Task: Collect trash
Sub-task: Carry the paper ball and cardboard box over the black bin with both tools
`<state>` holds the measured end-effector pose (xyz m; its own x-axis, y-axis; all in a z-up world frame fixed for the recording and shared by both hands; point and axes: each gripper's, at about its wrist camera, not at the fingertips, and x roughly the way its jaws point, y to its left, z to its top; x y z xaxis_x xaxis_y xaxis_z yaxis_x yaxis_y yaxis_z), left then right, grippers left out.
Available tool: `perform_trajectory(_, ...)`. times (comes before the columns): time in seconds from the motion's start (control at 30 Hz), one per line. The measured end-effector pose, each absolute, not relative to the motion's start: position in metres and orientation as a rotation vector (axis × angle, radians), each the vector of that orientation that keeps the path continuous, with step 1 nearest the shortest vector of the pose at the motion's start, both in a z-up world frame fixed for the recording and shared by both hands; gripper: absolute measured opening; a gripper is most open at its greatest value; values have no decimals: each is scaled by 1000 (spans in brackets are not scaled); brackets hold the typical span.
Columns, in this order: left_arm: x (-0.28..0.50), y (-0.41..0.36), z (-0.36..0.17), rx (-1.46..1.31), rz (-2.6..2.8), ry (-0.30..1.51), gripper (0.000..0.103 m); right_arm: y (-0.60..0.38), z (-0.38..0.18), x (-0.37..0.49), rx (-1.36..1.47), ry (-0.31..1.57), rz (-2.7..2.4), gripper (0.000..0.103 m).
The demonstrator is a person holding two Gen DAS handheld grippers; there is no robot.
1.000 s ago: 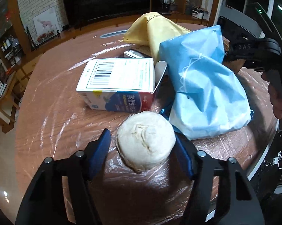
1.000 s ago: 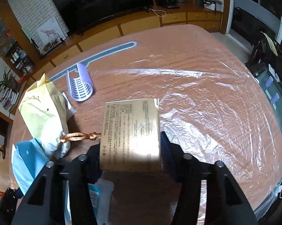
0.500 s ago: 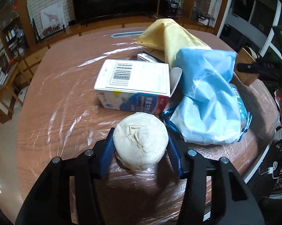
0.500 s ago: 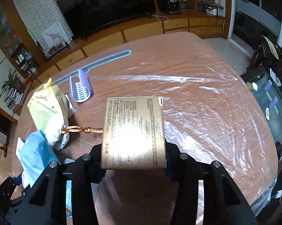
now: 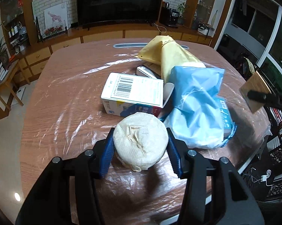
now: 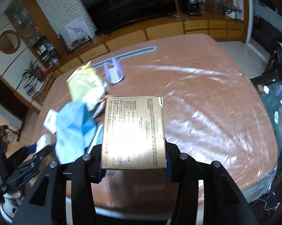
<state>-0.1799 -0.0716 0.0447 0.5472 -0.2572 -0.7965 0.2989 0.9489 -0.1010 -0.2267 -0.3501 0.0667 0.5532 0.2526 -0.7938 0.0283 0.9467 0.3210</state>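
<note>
Since a second ago my left hand-held gripper (image 5: 140, 151) has closed its blue pads onto the crumpled white paper wad (image 5: 140, 142), and my right hand-held gripper (image 6: 133, 162) has carried the gold carton (image 6: 133, 133) up and away from the litter pile. Both now hold their trash clamped narrow above the plastic-covered worktop (image 5: 65, 116), the wad just clear of it as far as I can tell. Behind the wad lie a barcoded box (image 5: 134, 95), a blue bag (image 5: 195, 110) and a yellow bag (image 5: 169, 56) (all touching in one heap).
</note>
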Motion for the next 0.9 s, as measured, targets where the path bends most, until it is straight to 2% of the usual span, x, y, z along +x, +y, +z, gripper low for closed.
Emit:
perform_trajectory(0.5,-224,-94,62,75,-420,910,52,-319,71,-283,262,996,318,46)
perform_trajectory(0.9,-265,-121,56,113,-526,947,52,-315,67,-317,222,1029,363,46)
